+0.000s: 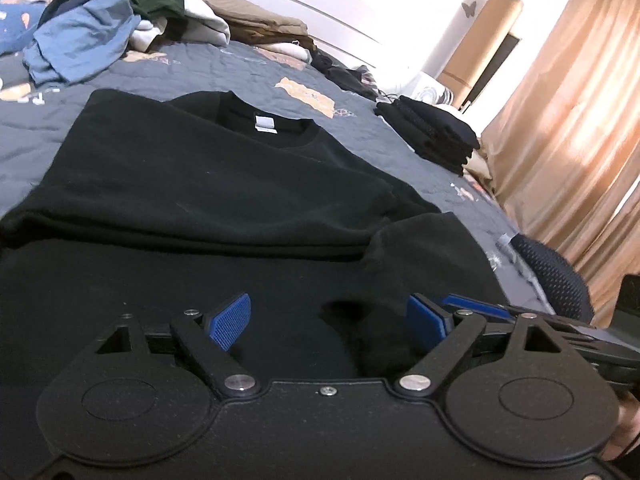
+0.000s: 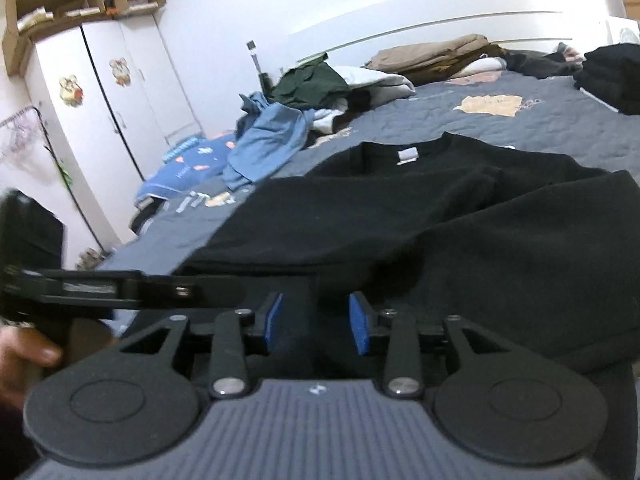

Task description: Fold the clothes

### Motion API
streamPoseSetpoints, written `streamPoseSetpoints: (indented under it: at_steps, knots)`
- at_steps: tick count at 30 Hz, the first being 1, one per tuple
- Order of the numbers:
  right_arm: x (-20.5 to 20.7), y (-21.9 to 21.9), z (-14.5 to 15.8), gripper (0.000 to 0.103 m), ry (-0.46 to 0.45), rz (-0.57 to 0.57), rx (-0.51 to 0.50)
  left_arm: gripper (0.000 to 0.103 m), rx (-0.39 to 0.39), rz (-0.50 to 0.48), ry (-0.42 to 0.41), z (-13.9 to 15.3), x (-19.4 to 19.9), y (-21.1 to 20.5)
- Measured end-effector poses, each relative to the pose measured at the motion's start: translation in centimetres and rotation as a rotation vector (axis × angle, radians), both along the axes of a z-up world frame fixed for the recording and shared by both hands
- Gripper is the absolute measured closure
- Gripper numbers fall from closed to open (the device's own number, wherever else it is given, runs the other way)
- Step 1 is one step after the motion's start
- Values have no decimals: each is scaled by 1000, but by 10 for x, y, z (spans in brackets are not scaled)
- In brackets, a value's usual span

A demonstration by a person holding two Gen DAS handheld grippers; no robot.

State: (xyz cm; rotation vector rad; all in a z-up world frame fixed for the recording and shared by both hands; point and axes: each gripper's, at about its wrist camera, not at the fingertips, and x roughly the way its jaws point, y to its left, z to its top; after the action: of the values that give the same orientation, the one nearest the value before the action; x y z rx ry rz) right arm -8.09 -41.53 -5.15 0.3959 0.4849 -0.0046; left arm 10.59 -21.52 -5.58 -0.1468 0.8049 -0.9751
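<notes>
A: Where's the shirt?

B: The black T-shirt (image 1: pixel 224 176) lies flat on the bed (image 1: pixel 248 68), collar and white neck label at the far end, one side already folded over the body. Its near hem is bunched right under my claws.

A: Left claw?

B: My left claw (image 1: pixel 328 320) stands wide apart, released. Black cloth lies between the blue pads (image 1: pixel 228 324), but they press on nothing.

A: Right claw?

B: My right claw (image 2: pixel 316 326) sits just beside it, low over the same hem. Jaws part-open, a clear gap between the pads, dark fabric showing in it, nothing pinched. In the right wrist view the left claw's body pokes in from the left edge, a hand (image 2: pixel 24 356) behind it.

A: Surroundings?

B: Stack of folded black clothes (image 1: pixel 432 132) well apart near the bed's far edge by the curtain (image 1: pixel 560 128). Unfolded heap towards the headboard: blue garment (image 2: pixel 264 140), dark green one (image 2: pixel 312 80), tan pile (image 2: pixel 436 56). White wardrobe (image 2: pixel 100 92) beyond the bed.
</notes>
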Motion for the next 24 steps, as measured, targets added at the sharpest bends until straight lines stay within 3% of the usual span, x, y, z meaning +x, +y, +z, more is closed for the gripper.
streamPoseSetpoints:
  at_steps: [4,10,16,18,20,23,24]
  knots:
    - [-2,-9,5,63,-26,4,-3,18,4,1,-22,-1,-1,-3]
    - [0,-39,-9,62,50,-160,-6,19,24,-78,-91,-7,-10,-25]
    - [-2,-62,-14,62,56,-280,39,27,10,-63,-38,-27,0,-48]
    - [-1,-64,-15,62,56,-282,55,42,11,-58,7,-36,6,-54]
    - [1,-65,-16,62,57,-280,67,64,11,-57,39,-43,11,-58]
    - [2,-62,-16,62,53,-260,58,85,-4,-62,49,-48,15,-61]
    - [1,-62,-16,62,54,-258,58,87,-20,-64,47,-48,16,-60]
